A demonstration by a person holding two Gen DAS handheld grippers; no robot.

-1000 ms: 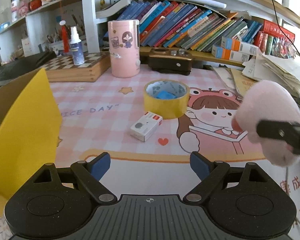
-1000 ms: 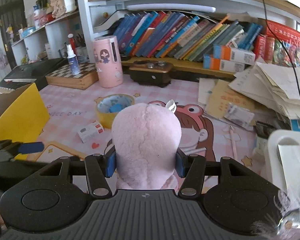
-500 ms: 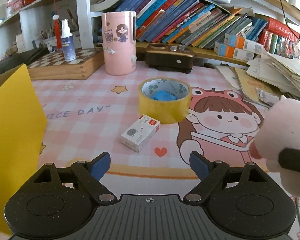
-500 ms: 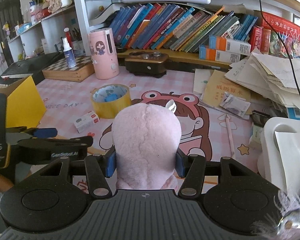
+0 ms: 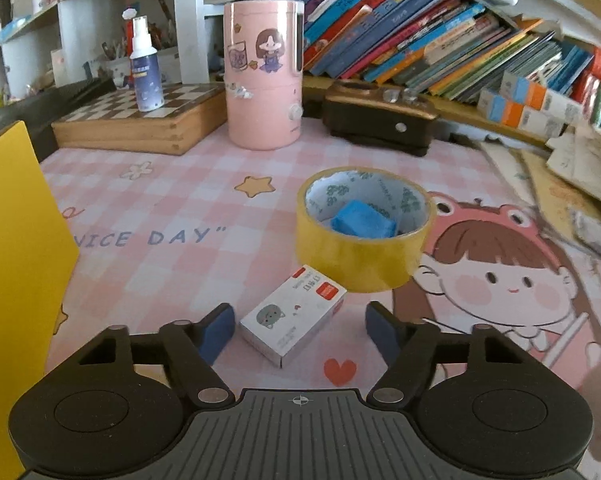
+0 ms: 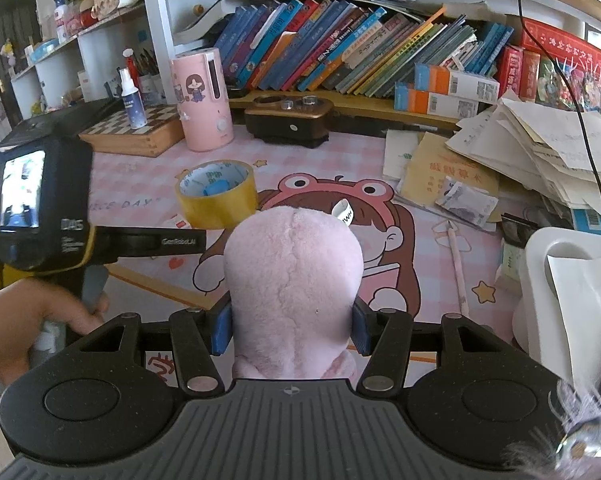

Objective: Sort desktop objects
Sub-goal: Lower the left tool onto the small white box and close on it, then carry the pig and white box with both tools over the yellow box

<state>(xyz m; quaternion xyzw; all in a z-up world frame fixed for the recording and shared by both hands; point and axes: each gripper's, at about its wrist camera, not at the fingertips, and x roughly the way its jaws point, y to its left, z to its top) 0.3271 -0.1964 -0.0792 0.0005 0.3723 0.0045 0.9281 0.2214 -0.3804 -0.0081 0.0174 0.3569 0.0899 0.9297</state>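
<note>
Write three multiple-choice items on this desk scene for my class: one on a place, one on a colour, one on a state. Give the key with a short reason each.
1. Where does the blue block lie?
A. Inside the tape roll
B. On the chessboard
C. Under the papers

2. What colour is the tall cylinder beside the chessboard box?
A. Green
B. Pink
C. Black

3. What state is the right gripper in?
A. Open and holding nothing
B. Shut on the small box
C. Shut on the plush toy

Key: A, the block sits within the roll's ring; B, its wall is pink with a cartoon girl; C, both fingers press the toy's sides, while the small box lies on the mat before the open left gripper.
</note>
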